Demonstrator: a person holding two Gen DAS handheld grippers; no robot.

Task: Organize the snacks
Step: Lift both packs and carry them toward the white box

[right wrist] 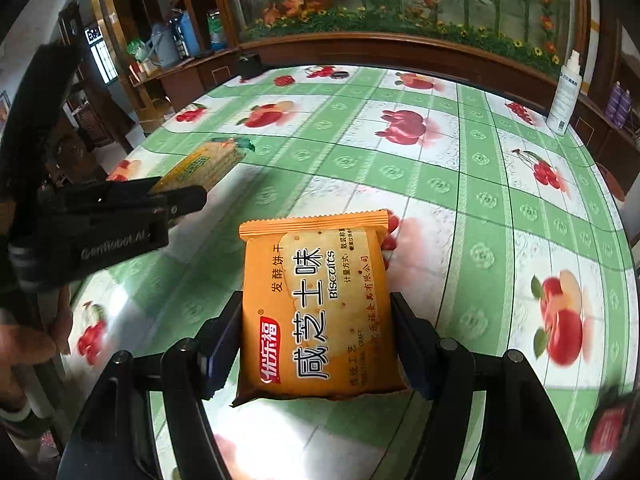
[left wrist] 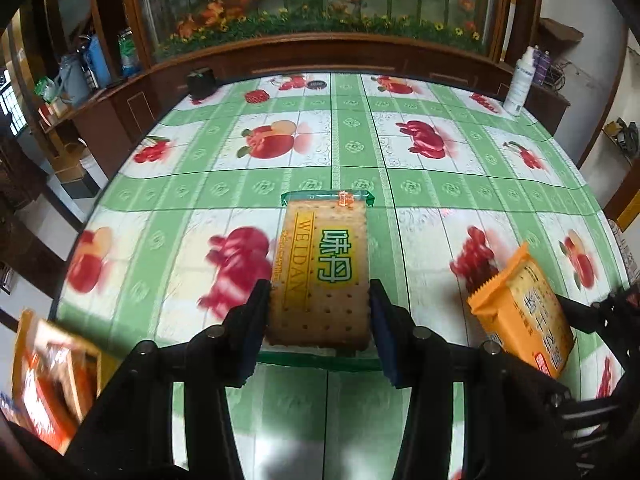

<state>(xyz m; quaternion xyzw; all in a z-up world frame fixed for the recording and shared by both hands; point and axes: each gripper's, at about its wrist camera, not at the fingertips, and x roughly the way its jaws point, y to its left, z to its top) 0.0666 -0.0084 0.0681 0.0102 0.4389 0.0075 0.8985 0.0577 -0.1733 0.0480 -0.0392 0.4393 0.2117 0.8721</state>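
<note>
Two biscuit packs, both gripped above the fruit-print tablecloth [left wrist: 352,152].
Our left gripper [left wrist: 320,312] clamps the Weidan cracker pack [left wrist: 320,264]; our right gripper [right wrist: 316,340] clamps the orange biscuit pack [right wrist: 316,312]. Risk: tight squeezing may crack biscuits.

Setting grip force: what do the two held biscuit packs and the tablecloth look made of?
WEIDAN pack: glossy film, green crimped ends.
Orange pack: matte-looking plastic film, serrated top seal.
Tablecloth: probably vinyl, since it shows shiny glare patches.
</note>
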